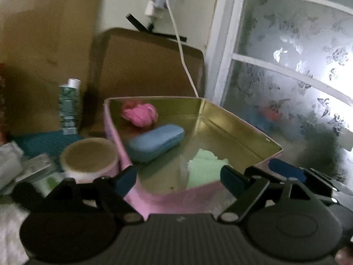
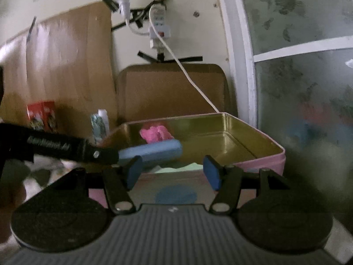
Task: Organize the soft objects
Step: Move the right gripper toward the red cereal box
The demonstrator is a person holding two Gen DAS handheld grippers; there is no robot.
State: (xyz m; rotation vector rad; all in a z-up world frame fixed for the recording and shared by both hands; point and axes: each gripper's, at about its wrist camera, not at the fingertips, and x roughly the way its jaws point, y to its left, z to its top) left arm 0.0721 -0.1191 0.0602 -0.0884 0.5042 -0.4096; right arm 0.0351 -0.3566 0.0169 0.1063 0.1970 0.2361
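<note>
Little can be read here. In the right wrist view a black bar [image 2: 59, 146] reaches in from the left, and it carries pale lettering along its side; blur smears the word, so only a string of letters shows, not a sure reading. The red carton [image 2: 42, 114] at the far left bears printed pictures, its wording too small to tell. The green bottle [image 1: 69, 108] has a patterned label, unreadable in both views.

In front of me sits an open pink tin box with a gold metal inside [image 1: 231, 121]. On its floor lie a crumpled pink cloth ball [image 1: 141, 114], a blue oblong padded case [image 1: 156, 142] and a flat pale-green cloth [image 1: 205, 169].
</note>
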